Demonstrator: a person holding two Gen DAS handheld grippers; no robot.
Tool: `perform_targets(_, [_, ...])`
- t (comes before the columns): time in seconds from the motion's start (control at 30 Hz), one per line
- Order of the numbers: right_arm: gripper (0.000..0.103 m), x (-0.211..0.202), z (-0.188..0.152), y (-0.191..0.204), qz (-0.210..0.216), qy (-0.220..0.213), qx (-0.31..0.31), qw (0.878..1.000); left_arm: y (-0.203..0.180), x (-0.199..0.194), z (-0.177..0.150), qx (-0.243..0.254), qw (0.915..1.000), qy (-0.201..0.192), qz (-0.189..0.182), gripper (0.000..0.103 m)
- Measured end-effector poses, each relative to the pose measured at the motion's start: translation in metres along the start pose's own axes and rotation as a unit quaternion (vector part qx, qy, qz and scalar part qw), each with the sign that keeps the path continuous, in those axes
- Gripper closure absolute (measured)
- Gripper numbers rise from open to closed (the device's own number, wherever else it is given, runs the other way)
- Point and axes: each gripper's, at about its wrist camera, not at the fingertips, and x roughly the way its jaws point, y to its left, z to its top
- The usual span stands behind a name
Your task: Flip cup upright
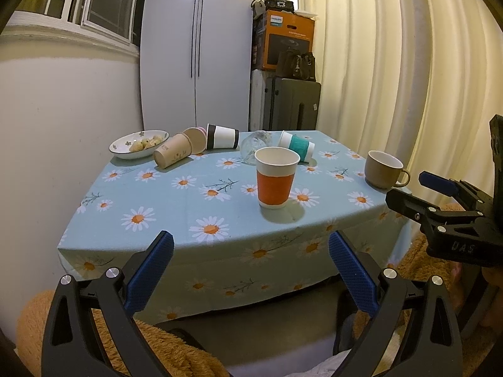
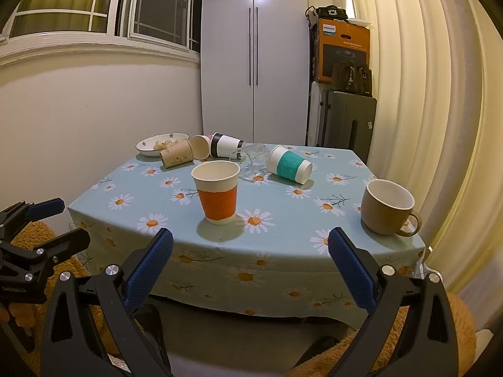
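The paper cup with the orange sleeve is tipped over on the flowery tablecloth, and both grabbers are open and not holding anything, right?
Not quite. The paper cup with the orange sleeve stands upright on the daisy-print blue tablecloth, open mouth up, as the right wrist view shows. The cups behind it are the ones lying on their sides. The rest is right: the left gripper and the right gripper are both open and hold nothing.

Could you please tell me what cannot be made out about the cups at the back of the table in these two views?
- Pink cup: both views, mostly hidden behind the tan-lined cup.
- Clear glass: both views, transparent, so its outline and mouth direction are unclear.
- Kraft cup: print too small to read.
- Bowl: food too small to identify.
- Black-banded cup: right wrist view, its far end is hidden by the glass.
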Motion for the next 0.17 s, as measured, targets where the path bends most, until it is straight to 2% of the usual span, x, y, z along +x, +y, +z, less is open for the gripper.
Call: perform_targets(0.17, [0.005, -0.0003, 0.0007, 0.0002, -0.001, 0.001, -0.002, 1.000, 0.0007, 0.0001, 0.0002, 0.000, 1.0000, 0.002, 0.000, 0.007])
